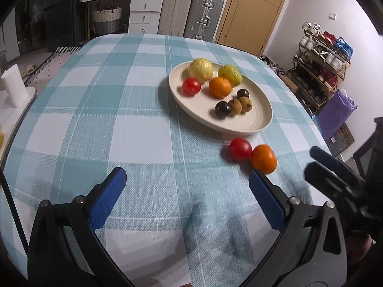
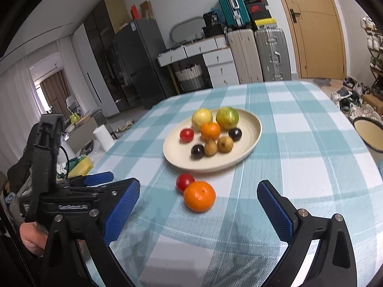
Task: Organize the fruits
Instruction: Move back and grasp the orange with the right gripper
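Note:
A cream plate on the checked tablecloth holds several fruits: two yellow-green ones, an orange, a tomato, dark plums and brown longans. A loose tomato and a loose orange lie touching on the cloth in front of the plate. My left gripper is open and empty, over the cloth left of the loose fruits. My right gripper is open and empty, its blue pads on either side of the loose orange but short of it.
A second cream dish sits at the table's right edge. A paper roll stands on a white unit off the table's left. Suitcases, drawers and a shoe rack stand beyond the table.

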Demonstrator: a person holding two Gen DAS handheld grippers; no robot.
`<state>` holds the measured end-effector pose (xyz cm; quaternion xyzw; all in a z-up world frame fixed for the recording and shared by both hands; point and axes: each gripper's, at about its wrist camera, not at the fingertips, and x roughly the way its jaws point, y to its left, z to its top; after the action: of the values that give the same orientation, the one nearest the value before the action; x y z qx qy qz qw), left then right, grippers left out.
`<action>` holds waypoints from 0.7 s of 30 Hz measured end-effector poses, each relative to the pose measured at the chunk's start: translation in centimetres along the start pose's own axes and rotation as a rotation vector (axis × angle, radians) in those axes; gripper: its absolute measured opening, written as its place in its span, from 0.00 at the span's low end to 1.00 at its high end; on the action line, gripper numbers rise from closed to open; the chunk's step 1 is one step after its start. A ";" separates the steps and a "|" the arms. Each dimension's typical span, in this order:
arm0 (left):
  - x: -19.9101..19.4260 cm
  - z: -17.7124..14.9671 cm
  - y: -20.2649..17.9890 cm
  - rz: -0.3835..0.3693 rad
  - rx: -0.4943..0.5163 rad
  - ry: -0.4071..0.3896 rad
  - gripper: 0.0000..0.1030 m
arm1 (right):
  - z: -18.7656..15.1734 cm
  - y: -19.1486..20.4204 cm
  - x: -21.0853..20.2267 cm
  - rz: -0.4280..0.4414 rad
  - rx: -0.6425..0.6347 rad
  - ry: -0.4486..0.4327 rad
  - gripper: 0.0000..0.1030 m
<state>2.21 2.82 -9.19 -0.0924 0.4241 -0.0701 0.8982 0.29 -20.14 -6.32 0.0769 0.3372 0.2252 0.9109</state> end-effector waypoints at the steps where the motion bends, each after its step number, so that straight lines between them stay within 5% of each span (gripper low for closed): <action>1: 0.1 -0.1 0.0 0.001 0.000 0.000 0.99 | -0.2 -0.1 0.4 -0.002 0.006 0.015 0.98; 11: 0.7 -0.7 1.5 -0.010 -0.025 0.028 0.99 | -0.5 -0.8 3.9 0.013 0.046 0.119 0.92; 15: 1.0 -0.7 1.7 -0.010 -0.022 0.032 0.99 | -0.5 -0.9 5.2 0.018 0.053 0.163 0.76; 19: 0.9 -0.8 1.5 -0.026 -0.011 0.023 0.99 | -0.5 -0.8 6.0 0.044 0.056 0.198 0.41; 21: 1.2 -0.7 1.3 -0.027 -0.001 0.025 0.99 | -0.5 -0.9 6.1 0.053 0.062 0.198 0.39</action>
<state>2.49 3.80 -10.77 -0.0978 0.4338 -0.0831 0.8918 4.33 -18.12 -10.48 0.0912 0.4301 0.2452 0.8641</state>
